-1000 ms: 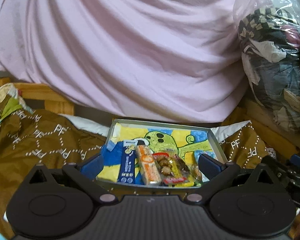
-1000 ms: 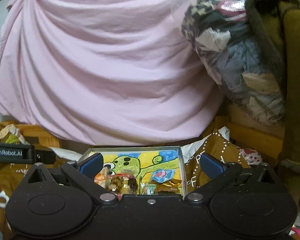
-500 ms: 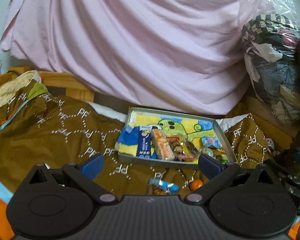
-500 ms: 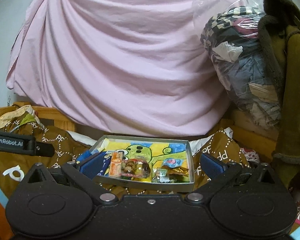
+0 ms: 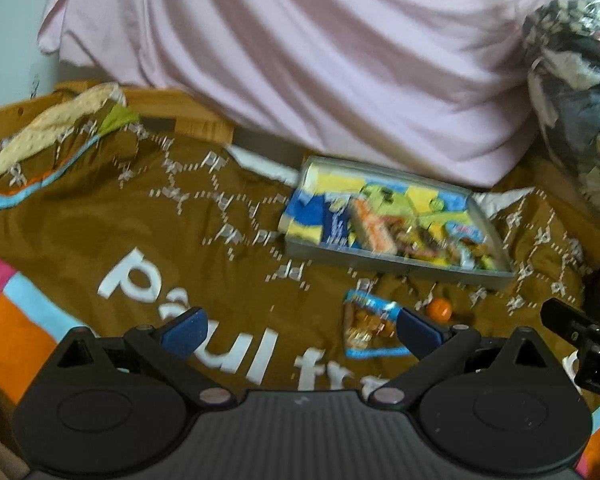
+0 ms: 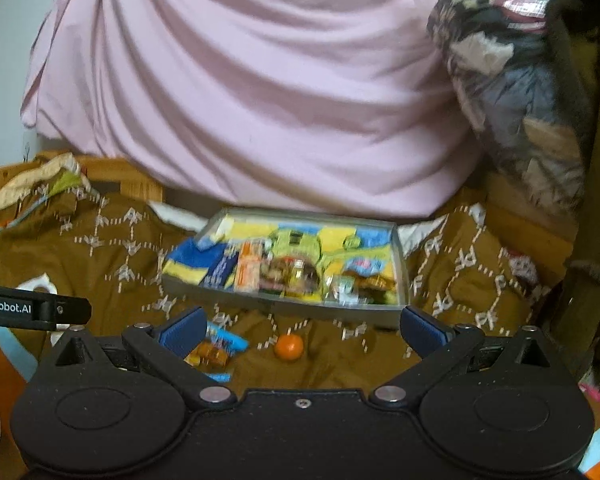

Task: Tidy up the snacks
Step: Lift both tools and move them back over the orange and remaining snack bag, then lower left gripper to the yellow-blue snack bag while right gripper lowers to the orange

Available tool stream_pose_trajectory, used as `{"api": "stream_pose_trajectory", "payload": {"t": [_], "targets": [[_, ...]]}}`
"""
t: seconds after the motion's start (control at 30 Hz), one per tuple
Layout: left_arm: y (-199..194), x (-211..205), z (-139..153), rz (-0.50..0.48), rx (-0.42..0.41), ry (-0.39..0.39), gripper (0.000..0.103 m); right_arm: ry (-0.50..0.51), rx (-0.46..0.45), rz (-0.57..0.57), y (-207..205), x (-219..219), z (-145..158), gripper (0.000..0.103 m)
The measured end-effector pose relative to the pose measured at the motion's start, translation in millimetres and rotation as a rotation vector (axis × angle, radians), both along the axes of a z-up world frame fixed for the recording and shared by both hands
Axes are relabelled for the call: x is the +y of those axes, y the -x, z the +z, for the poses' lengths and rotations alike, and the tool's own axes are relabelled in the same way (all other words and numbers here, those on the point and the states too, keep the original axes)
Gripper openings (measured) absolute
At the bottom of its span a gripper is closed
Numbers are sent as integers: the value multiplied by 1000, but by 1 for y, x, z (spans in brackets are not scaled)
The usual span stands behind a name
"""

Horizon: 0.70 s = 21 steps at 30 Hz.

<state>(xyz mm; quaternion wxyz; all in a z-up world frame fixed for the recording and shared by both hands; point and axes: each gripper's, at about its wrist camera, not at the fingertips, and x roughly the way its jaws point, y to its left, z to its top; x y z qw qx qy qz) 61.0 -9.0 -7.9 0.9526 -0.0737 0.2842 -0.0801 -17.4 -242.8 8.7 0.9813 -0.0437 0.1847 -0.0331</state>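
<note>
Brown bedspread (image 5: 100, 240), left hand-held gripper (image 5: 300, 330) wide open, empty, right hand-held gripper (image 6: 304, 330) likewise

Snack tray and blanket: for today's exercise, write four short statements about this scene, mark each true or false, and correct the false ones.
1. The tray holds several snacks. True.
2. The blue snack packet lies inside the tray. False: it lies on the brown blanket, in front of the tray.
3. The small orange ball rests on the blanket outside the tray. True.
4. The left gripper is shut on a snack. False: it is open and holds nothing.
</note>
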Motion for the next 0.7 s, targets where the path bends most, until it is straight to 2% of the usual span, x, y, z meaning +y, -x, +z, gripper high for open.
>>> {"api": "stream_pose_trajectory", "payload": {"t": [0.27,0.7], "targets": [[-6,-1,-15,34,76,-74,103,14,81,-5,-8,3,-11,102],[-7,-2,-17,37,97,-102,103,21,124,-3,-11,3,-15,102]]}}
